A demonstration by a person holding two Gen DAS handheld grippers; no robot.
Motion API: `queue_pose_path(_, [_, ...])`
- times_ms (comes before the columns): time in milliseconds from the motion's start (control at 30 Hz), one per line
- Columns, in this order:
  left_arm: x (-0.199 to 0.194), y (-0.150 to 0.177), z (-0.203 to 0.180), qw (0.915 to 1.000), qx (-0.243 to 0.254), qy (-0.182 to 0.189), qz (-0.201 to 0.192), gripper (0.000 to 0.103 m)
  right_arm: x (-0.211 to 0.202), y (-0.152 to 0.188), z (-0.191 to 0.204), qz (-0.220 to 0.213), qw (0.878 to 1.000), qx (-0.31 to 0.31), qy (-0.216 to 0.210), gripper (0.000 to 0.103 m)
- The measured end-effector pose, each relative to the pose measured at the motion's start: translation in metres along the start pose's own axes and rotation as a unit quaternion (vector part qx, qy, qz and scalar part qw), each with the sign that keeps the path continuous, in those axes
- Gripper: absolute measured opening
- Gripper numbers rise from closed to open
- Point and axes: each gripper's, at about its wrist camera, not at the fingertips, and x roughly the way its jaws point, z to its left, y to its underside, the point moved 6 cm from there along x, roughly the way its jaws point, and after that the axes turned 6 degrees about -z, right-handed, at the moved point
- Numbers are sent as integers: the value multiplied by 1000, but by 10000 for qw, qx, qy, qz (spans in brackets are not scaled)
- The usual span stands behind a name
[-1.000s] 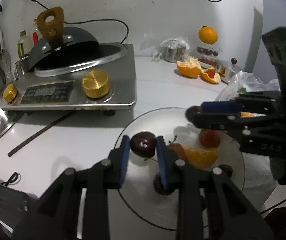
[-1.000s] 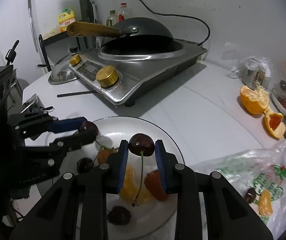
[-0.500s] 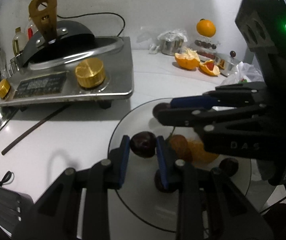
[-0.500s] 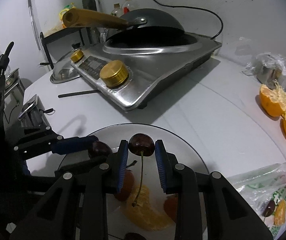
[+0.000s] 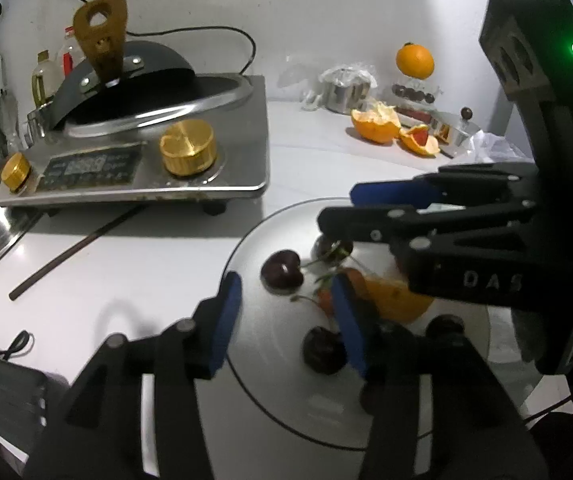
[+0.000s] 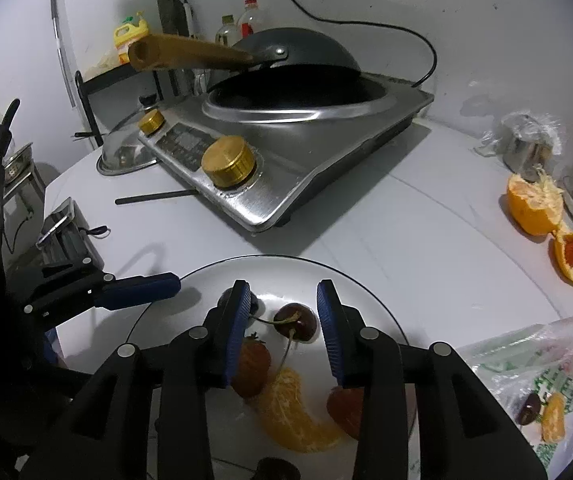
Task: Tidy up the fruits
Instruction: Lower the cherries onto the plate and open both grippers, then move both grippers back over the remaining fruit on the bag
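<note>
Left gripper (image 5: 286, 316): jaws spread wide, holding nothing.
Right gripper (image 6: 284, 320): jaws apart, empty.
Cherries: one (image 5: 282, 271) lay on the glass plate (image 5: 270, 392) beyond the left fingertips; another (image 6: 296, 321) rested there between the right fingers.
Farther: stove (image 6: 286, 168), well apart.

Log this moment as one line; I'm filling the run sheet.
left gripper: open | right gripper: open | two dark red cherries: lying on round glass plate

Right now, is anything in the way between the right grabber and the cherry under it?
Nothing visible blocks it. The right gripper is open, and the cherry lies on the glass plate between its fingers. Its stem runs toward a second cherry partly behind one finger, so they may move together.
</note>
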Motion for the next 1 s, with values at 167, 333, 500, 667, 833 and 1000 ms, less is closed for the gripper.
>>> queue_pose_path(167, [-10, -4, -4, 10000, 4, -45, -80, 50, -17, -2, -2, -91, 9999, -12, 83, 37])
queue_pose_path(333, [-23, -4, -12, 9999, 39, -50, -143, 51, -37, 0, -3, -183, 9997, -8, 157, 37])
queue_pose_path(500, [-35, -3, -20, 9998, 45, -58, -193, 51, -58, 6, -3, -252, 9994, -2, 225, 37])
queue_pose_path(667, [-47, -3, -32, 9997, 48, -58, -232, 51, -77, 12, -5, -323, 9991, 28, 277, 37])
queue_pose_path(833, [-57, -1, -42, 9997, 7, -56, -255, 51, -100, 19, -8, -424, 9985, 56, 332, 37])
queue_pose_path(1000, [-65, -1, -58, 9996, 15, -21, -274, 56, -120, 27, -15, -511, 9979, 114, 393, 37])
